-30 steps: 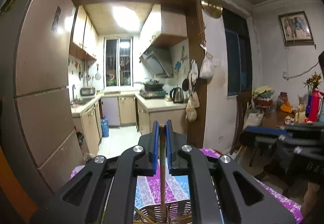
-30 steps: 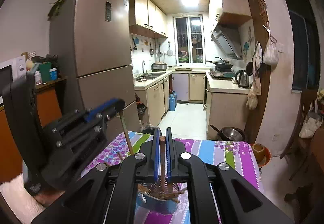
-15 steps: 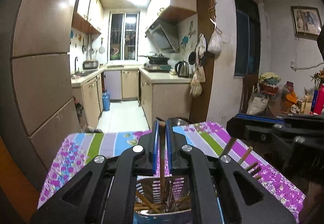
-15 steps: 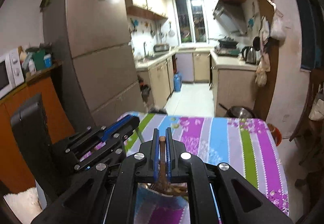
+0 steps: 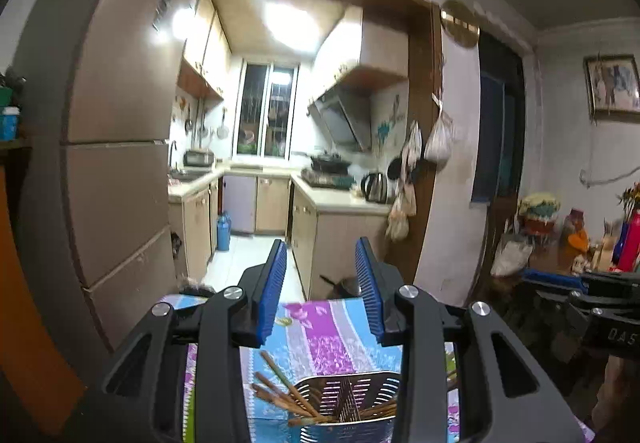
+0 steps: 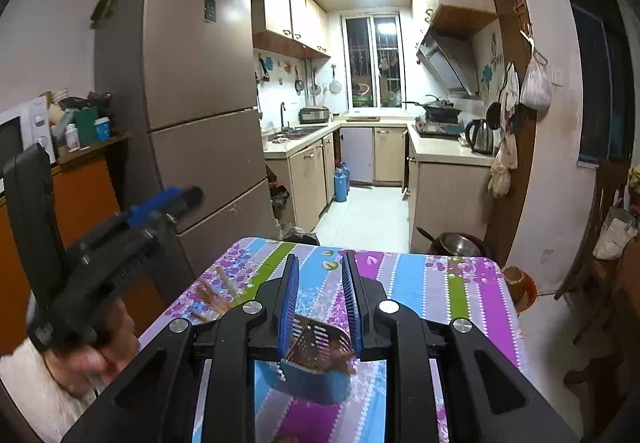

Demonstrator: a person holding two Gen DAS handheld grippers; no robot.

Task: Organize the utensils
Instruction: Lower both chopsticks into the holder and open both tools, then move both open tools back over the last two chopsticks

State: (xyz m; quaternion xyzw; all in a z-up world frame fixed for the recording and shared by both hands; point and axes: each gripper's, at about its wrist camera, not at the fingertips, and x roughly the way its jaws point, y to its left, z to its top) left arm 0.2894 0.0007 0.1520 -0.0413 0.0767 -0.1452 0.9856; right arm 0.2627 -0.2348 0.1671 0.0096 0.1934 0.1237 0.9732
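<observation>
Standing on the striped floral tablecloth [image 6: 404, 275] near the table's near edge is a perforated metal utensil holder [image 5: 348, 399] set in a blue base, its slotted wall shining silver; brown wooden chopsticks [image 5: 280, 391] lean out of it toward the left, some crossed, one tipped with green; in the right wrist view the same holder [image 6: 316, 347] shows between the blue pads, and a few more chopsticks [image 6: 212, 293], blurred, lie on the cloth toward the table's left edge; the left gripper [image 5: 322, 271] hangs above the holder with its jaws spreading apart and nothing between them but the cloth beyond; the right gripper [image 6: 320, 275] likewise has its jaws parting, narrower, the holder seen through the gap but not pinched; at the far left of the right wrist view a hand [image 6: 92, 359] carries the left tool, smeared by motion; left of the table rises a tall brown refrigerator [image 6: 192, 83], beside it a microwave [image 6: 24, 131] on an orange cabinet; straight ahead a lit kitchen with a window [image 6: 374, 63], range hood [image 6: 448, 63] and kettle [image 6: 480, 137]; a metal pan [image 6: 456, 243] sits on the floor past the table's far right corner.
</observation>
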